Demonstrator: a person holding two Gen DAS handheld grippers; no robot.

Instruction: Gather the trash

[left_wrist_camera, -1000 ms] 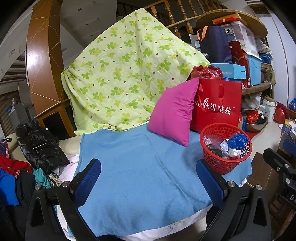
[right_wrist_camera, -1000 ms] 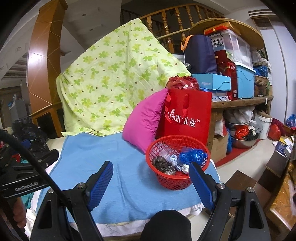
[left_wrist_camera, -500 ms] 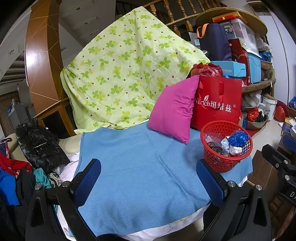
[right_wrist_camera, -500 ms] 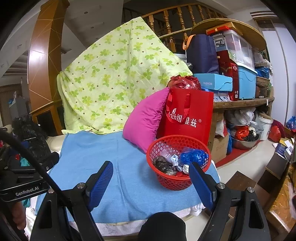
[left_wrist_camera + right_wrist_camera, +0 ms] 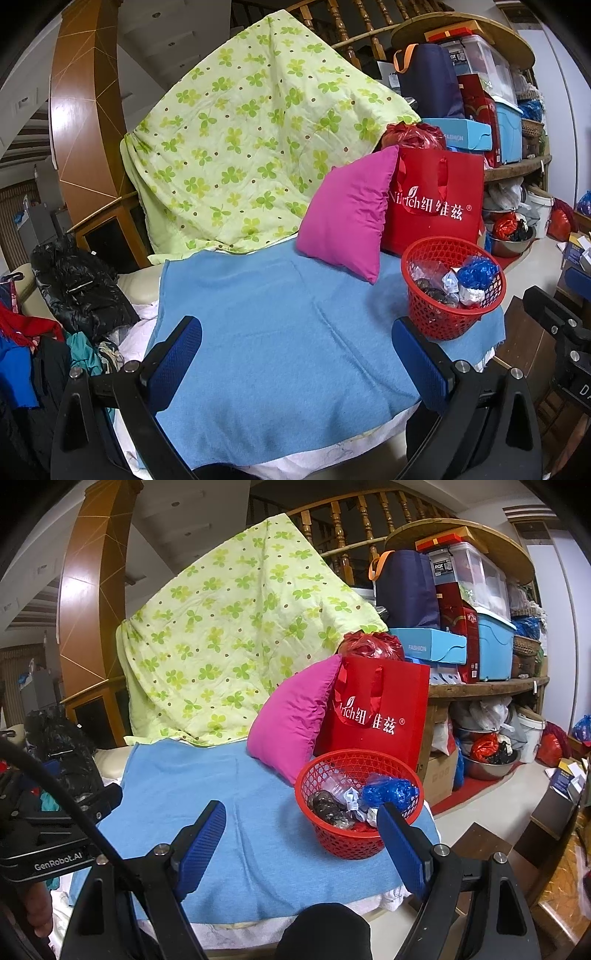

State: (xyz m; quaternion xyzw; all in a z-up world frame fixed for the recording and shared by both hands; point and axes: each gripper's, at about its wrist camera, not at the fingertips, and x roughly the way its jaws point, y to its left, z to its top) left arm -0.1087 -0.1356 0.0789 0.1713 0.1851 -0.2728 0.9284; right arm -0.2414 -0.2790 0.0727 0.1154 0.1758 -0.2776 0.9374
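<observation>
1. While both grippers hang over the near edge of the blue towel (image 5: 280, 332), nothing sits between either pair of blue pads. The left gripper (image 5: 295, 354) is spread wide and empty, and the right gripper (image 5: 303, 838) is spread wide and empty too.
2. Trash is all piled in a red basket (image 5: 332, 834), a round plastic one with a lattice wall, standing upright on the right end of the towel near its corner.
3. Inside the basket you can see a crumpled blue plastic bag (image 5: 388, 792) on the right side, some dark crinkly wrappers (image 5: 327, 805) on the left, and bits of white and clear crumpled stuff (image 5: 351, 797) between them. Something red at the bottom too, can't tell what.
4. From the right wrist view, the right-side pad overlaps the front rim of the basket, but I can't tell if it's actually touching it.
5. Just behind the basket stands a red shopping bag (image 5: 436, 199) with white lettering, and a magenta pillow (image 5: 347, 214) leans against that bag's left side.
6. Further back, a green clover-print quilt (image 5: 251, 140) is draped over something tall.
7. Rest of the towel is bare.
</observation>
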